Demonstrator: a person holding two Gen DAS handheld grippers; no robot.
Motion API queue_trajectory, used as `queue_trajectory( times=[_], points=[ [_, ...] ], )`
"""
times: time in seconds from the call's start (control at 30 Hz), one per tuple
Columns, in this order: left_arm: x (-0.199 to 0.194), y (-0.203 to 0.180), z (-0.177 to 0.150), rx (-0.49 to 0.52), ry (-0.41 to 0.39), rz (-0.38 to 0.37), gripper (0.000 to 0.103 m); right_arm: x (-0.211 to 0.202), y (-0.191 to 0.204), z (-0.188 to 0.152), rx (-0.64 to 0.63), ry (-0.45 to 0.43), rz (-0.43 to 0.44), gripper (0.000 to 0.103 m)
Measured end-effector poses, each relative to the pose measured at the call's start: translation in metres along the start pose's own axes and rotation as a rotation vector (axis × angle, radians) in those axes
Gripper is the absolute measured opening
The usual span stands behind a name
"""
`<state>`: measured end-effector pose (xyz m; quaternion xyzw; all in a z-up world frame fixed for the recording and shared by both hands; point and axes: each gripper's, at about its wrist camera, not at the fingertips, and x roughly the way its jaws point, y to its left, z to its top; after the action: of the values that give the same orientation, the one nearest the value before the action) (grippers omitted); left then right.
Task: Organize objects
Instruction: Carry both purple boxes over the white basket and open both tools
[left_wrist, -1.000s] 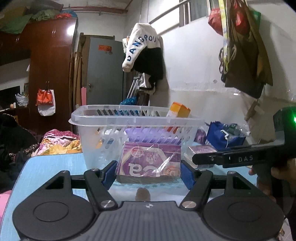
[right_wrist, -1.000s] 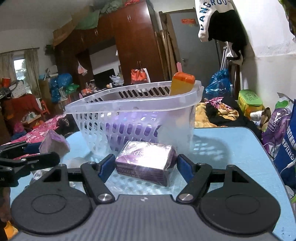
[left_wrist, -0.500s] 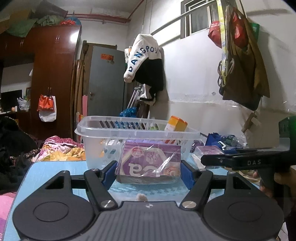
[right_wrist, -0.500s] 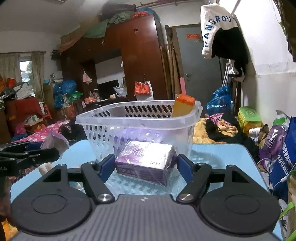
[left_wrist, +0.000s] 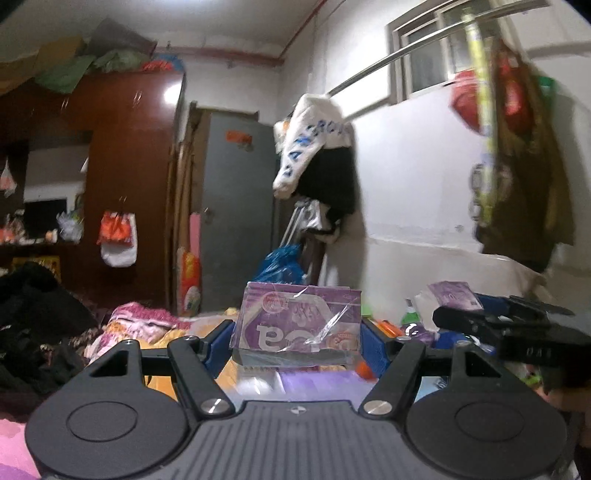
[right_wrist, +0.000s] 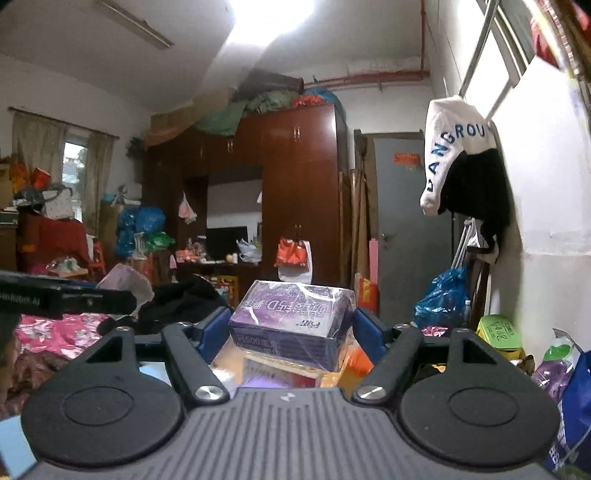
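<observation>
Brown wardrobe (right_wrist: 295, 192): seen at the back of the room, bundles piled on top; an orange and white bag (right_wrist: 293, 258) is hung on its front.
Grey door (left_wrist: 236, 221): stood closed between the wardrobe and the white wall.
White wall (left_wrist: 417, 177): a white and black garment (right_wrist: 461, 166) with blue lettering is hung from a metal rail; brown and red bags (left_wrist: 517, 155) are hung further along, blurred.
Bedding (left_wrist: 144, 325): pink and yellow patterned cloth is seen low at left, dark clothes (left_wrist: 33, 325) beside it.
Blue plastic bag (right_wrist: 441, 299): seen on the floor under the hung garment.
Left gripper (left_wrist: 297, 338): jaws are held partly apart and pressed on both ends of a purple box (left_wrist: 299, 325); the box is held upright, clear wrap on it, printed face toward the camera, lifted clear of what is below.
Right gripper (right_wrist: 290, 332): jaws are held about as wide and clamped on a second purple box (right_wrist: 291, 321); that box is held lying flat, one corner turned toward the camera, wrapped in clear film.
Below the boxes: blurred purple and orange shapes are seen directly under both grippers; what they are cannot be told.
Relation: the right gripper is seen at the right edge of the left wrist view, its box at about the same height; the two are near, apart.
Hand (left_wrist: 569, 398): only a sliver is seen under the right gripper's handle.
</observation>
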<state>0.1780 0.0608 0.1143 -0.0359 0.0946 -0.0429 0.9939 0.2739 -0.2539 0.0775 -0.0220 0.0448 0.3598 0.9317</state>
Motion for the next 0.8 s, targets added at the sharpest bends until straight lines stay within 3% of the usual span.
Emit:
queue_trajectory(
  times=[0.17,0.33,0.63,0.73,0.8],
  points=[
    [0.074,0.015,0.019,-0.042,0.168,0.099,0.074,0.069,-0.002,0.001,0.034,0.188,-0.028,0.075],
    [0.125,0.028,0.014,-0.068,0.295,0.139,0.074,0.098,0.004,-0.009,0.045,0.29,-0.028,0.075],
    [0.148,0.029,-0.001,-0.083,0.324,0.109,0.074,0.094,0.006,-0.023,0.013,0.303,-0.062,0.077],
    [0.144,0.025,-0.007,-0.045,0.302,0.11,0.078,0.087,0.009,-0.017,-0.014,0.255,-0.073,0.098],
    [0.138,0.021,-0.008,-0.024,0.282,0.115,0.082,0.079,0.01,-0.015,-0.017,0.22,-0.092,0.103]
  ],
)
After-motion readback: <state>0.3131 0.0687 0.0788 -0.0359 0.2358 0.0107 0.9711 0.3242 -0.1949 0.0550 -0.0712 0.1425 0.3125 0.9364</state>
